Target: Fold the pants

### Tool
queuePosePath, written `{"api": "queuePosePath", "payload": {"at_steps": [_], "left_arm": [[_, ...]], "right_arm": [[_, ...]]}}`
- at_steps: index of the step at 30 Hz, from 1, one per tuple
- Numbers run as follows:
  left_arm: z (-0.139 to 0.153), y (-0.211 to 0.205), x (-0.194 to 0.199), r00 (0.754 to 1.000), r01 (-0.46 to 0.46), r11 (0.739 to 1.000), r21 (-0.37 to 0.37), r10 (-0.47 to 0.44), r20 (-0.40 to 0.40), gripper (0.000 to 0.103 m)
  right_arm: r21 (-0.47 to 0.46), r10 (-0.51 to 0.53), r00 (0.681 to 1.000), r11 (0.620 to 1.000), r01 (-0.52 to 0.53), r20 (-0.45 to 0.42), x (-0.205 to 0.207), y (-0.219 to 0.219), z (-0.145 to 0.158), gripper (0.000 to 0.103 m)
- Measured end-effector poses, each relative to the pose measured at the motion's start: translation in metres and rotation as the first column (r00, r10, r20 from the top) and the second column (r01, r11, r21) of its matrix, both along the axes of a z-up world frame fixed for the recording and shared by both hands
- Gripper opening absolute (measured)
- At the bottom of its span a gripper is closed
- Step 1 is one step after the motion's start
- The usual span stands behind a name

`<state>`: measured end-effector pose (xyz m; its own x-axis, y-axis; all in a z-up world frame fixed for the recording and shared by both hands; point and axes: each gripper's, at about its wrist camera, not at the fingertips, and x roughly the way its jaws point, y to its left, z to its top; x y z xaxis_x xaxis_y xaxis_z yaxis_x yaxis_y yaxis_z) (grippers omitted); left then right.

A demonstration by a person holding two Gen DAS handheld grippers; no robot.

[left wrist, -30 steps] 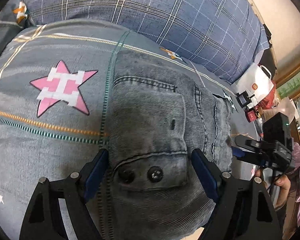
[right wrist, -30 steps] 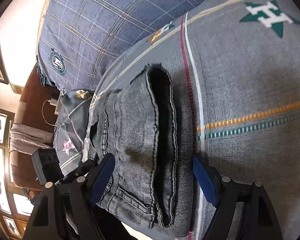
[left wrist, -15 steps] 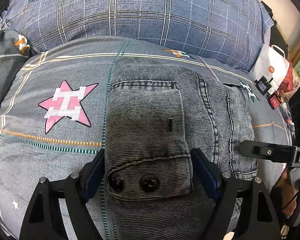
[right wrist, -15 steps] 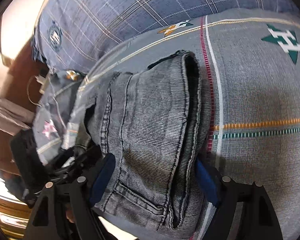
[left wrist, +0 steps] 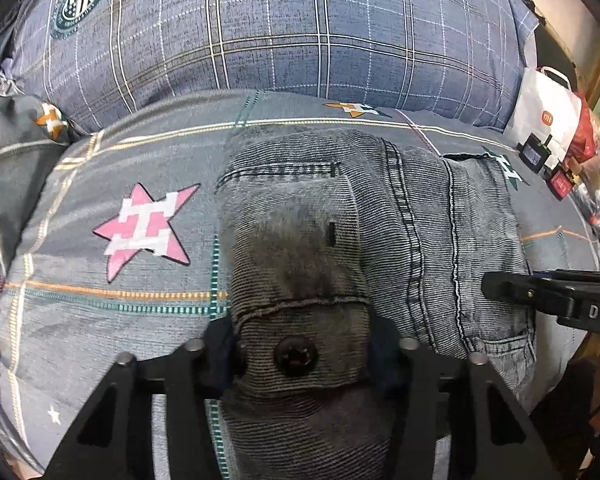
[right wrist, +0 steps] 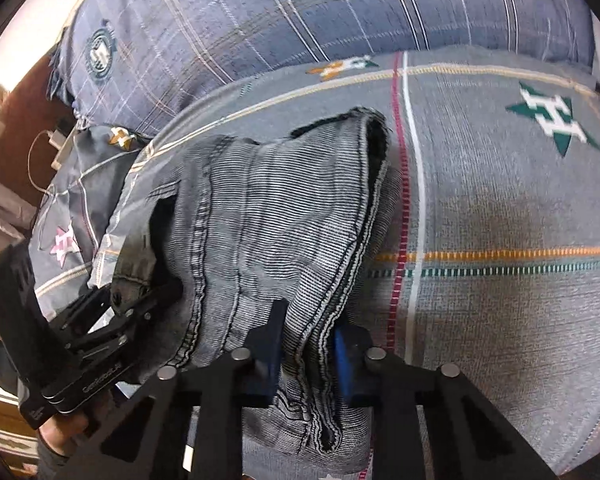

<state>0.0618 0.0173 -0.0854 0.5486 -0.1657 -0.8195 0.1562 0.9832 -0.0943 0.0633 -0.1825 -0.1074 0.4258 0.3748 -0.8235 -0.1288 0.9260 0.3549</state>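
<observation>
The grey denim pants (left wrist: 379, 240) lie folded into a thick bundle on a grey patterned bedspread (left wrist: 112, 288). My left gripper (left wrist: 301, 354) is shut on the waistband end with its dark buttons. My right gripper (right wrist: 307, 354) is shut on the stacked hem edges of the pants (right wrist: 268, 216) at the bundle's other side. The right gripper shows in the left wrist view (left wrist: 539, 292) at the right edge, and the left gripper shows in the right wrist view (right wrist: 112, 320) at the lower left.
A large blue plaid pillow (left wrist: 284, 36) lies behind the pants. A white shopping bag (left wrist: 547, 116) and small items stand at the far right. A smaller grey pillow (right wrist: 76, 200) lies at the bed's left end.
Both grippers have closed from open onto the pants, the left on the waistband, the right on the hem edges. Both cameras have risen a little.
</observation>
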Motion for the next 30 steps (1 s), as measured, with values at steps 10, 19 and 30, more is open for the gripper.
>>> {"api": "queuePosePath", "payload": {"at_steps": [10,19,30], "left_arm": [[0.049,0.005,-0.018,0.992,0.010,1.000,-0.005,-0.009,0.127,0.026],[0.101,0.033,0.005,0.970,-0.027,1.000,-0.016,0.030,0.243,0.026],[0.034,0.059,0.048,0.992,-0.081,0.996,-0.032,0.083,0.091,0.037]], "right_arm": [[0.027,0.033,0.990,0.999,-0.037,0.134,-0.022,0.016,0.049,0.015],[0.050,0.065,0.961,0.995,-0.081,0.269,-0.001,0.036,0.119,0.015],[0.087,0.083,0.986,0.992,-0.097,0.147,0.059,0.058,0.058,0.015]]}}
